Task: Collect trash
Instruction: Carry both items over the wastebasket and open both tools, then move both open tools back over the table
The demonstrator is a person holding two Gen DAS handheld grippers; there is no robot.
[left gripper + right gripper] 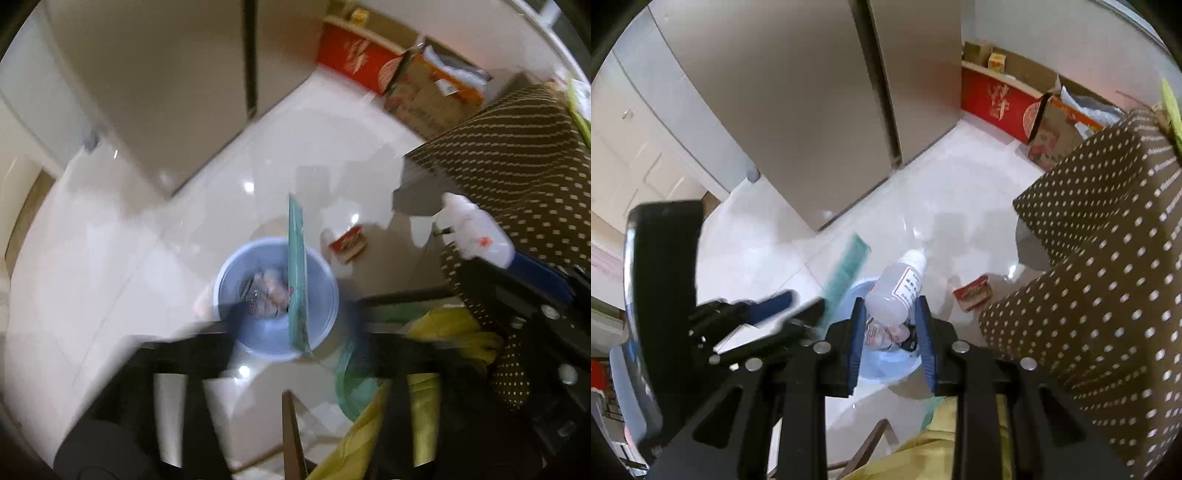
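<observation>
A round blue bin stands on the white floor with crumpled wrappers inside. In the blurred left wrist view my left gripper is open above it, fingers wide apart. A flat teal packet hangs edge-on between them over the bin, touching neither finger as far as the blur shows. My right gripper is shut on a translucent white bottle with a label, held just over the bin. From the right wrist view, the left gripper is on the left with the teal packet at its tips.
A small red box lies on the floor beside the bin. A brown polka-dot cloth covers furniture on the right. A steel fridge stands behind, with a red gift box and cartons along the wall. A yellow garment is close below.
</observation>
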